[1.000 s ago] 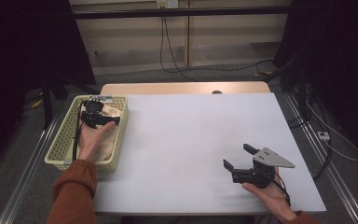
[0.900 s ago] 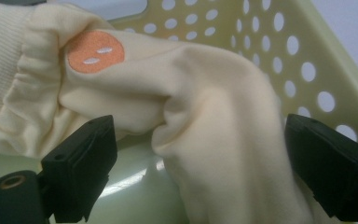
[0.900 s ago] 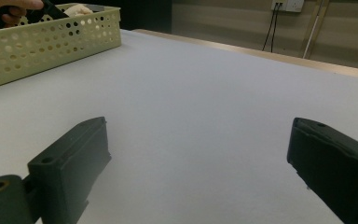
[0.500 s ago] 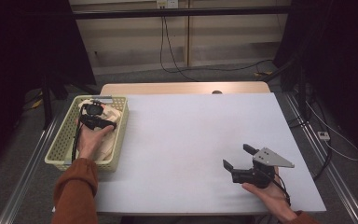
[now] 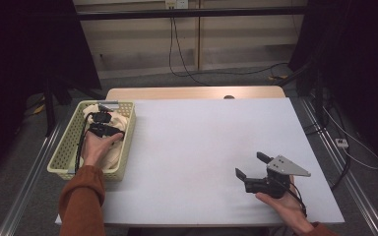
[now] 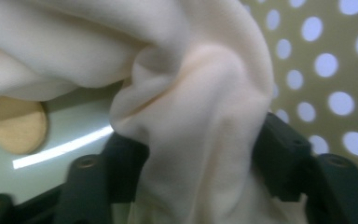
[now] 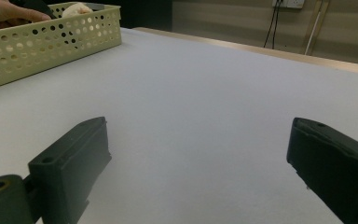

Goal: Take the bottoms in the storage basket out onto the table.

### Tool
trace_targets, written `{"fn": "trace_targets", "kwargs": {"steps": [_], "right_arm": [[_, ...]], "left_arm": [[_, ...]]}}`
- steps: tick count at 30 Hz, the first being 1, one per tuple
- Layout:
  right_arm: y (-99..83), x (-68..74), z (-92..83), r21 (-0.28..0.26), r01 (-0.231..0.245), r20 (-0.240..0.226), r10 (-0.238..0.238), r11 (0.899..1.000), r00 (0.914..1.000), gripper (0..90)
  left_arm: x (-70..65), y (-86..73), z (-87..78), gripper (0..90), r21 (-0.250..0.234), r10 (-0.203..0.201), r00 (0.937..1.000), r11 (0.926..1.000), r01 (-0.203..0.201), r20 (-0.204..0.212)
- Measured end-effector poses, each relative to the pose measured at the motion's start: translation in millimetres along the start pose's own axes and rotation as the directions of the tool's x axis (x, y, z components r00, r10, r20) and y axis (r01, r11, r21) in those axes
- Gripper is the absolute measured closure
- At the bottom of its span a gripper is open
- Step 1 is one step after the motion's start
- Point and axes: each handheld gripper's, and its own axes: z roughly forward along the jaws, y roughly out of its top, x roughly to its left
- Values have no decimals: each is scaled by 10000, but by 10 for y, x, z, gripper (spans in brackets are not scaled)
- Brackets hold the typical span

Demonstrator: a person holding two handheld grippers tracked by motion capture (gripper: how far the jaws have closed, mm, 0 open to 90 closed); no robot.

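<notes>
A cream cloth (image 5: 110, 157) lies bunched in a pale green perforated basket (image 5: 61, 157) at the table's left. My left gripper (image 5: 101, 123) reaches down into the basket. Its jaws have just been closing, and in the left gripper view a thick fold of the cloth (image 6: 191, 93) sits pinched between them, touching both; the left gripper (image 6: 196, 154) is shut on it. My right gripper (image 5: 251, 164) rests low over the white table (image 5: 197, 142) at the front right, held from below by a hand. In its own view the right gripper (image 7: 198, 130) stands wide open with nothing between the jaws.
The basket's dotted wall (image 6: 326, 70) rises just behind the cloth, and a tan rounded piece (image 6: 14, 130) lies on its floor. From the right gripper view the basket (image 7: 51, 42) stands far left with a hand (image 7: 4, 11) above it. Cables hang behind the table.
The left hand has shifted slightly inside the basket, settling onto the cloth. The right gripper has stayed where it was.
</notes>
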Motion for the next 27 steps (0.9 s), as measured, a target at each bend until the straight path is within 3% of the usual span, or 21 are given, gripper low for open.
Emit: {"fn": "trace_targets", "kwargs": {"steps": [4, 8, 13, 17, 20, 22, 27], "right_arm": [[-1, -3, 4, 24, 12, 12, -12, 10000, 10000, 60], [-1, -1, 1, 7, 23, -11, -23, 10000, 10000, 61], [-2, -9, 2, 30, -49, 44, 49, 10000, 10000, 61], [-2, -7, 5, 33, -28, 36, 28, 10000, 10000, 61], [1, -5, 7, 12, -111, 42, 111, 9999, 9999, 61], [3, -9, 0, -36, -100, 46, 100, 9999, 9999, 61], [1, -19, 3, -29, -137, 68, 137, 9999, 9999, 61]], "left_arm": [[-43, 12, -23, 569, 178, 89, 10000, 9998, -90, 20], [-91, 20, -59, 678, 184, 825, 9961, 9965, -820, -324], [-84, 5, -112, 708, -205, 1078, 9926, 9938, -1091, -564], [-102, 2, -172, 710, -638, 1246, 9908, 9897, -1279, -528], [-88, -7, -233, 710, -1169, 1356, 9892, 9830, -1413, -551], [-49, -19, -282, 710, -1519, 1200, 9914, 9802, -1268, -531], [-44, -31, -382, 710, -2036, 1263, 9905, 9697, -1348, -540]]}}
